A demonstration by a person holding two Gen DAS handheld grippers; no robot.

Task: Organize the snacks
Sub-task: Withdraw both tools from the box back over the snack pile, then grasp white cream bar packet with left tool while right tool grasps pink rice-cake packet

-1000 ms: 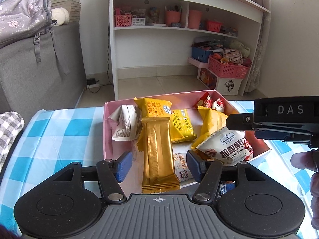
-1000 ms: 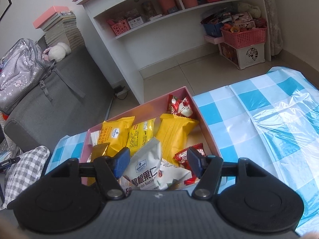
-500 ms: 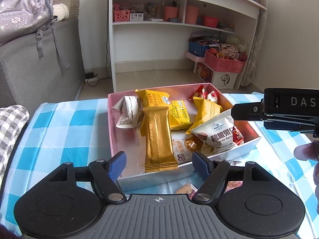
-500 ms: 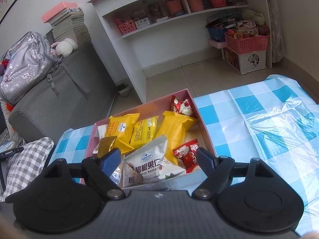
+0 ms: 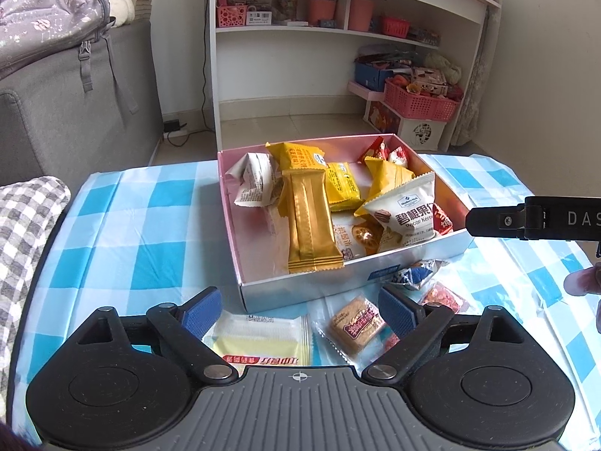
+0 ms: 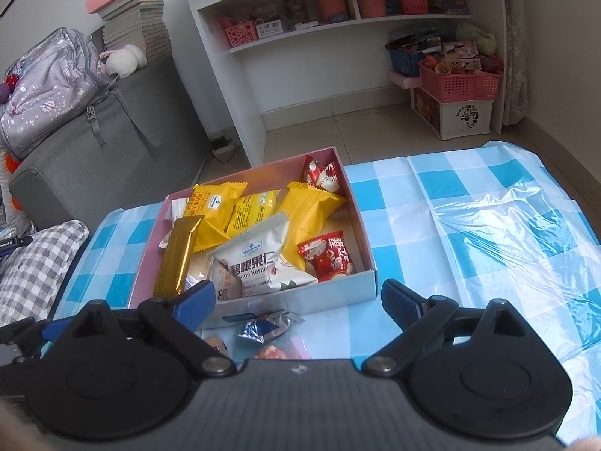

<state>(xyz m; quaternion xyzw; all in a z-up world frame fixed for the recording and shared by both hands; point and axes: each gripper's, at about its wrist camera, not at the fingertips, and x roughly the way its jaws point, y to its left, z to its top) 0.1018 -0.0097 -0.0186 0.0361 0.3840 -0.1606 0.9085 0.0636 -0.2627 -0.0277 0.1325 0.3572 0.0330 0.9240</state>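
Note:
A pink box (image 5: 319,289) on the blue-checked table holds several snacks, among them a gold bar (image 5: 310,221) and a white pecan bag (image 5: 407,214). My left gripper (image 5: 298,306) hovers in front of the box, its jaws opening with nothing pressed between the pads. Below it lie loose snacks: a pale yellow packet (image 5: 263,345), a biscuit packet (image 5: 355,325) and a blue-silver wrapper (image 5: 417,274). My right gripper (image 6: 298,300) is also near the box (image 6: 300,298), jaws opening and empty, above the blue-silver wrapper (image 6: 266,325). The pecan bag (image 6: 259,263) and the gold bar (image 6: 176,259) rest inside.
A grey sofa (image 5: 75,112) with a backpack (image 5: 49,11) stands beyond the table's left. A white shelf unit (image 5: 338,56) and a pink basket (image 5: 420,103) are behind. A checked cloth (image 5: 26,233) lies at the left edge. Crinkled plastic film (image 6: 507,225) covers the table's right side.
Both grippers have drawn back from the box and spread their jaws wider. The gold bar and the pecan bag stayed in the box. Loose snacks in front of the box came into view.

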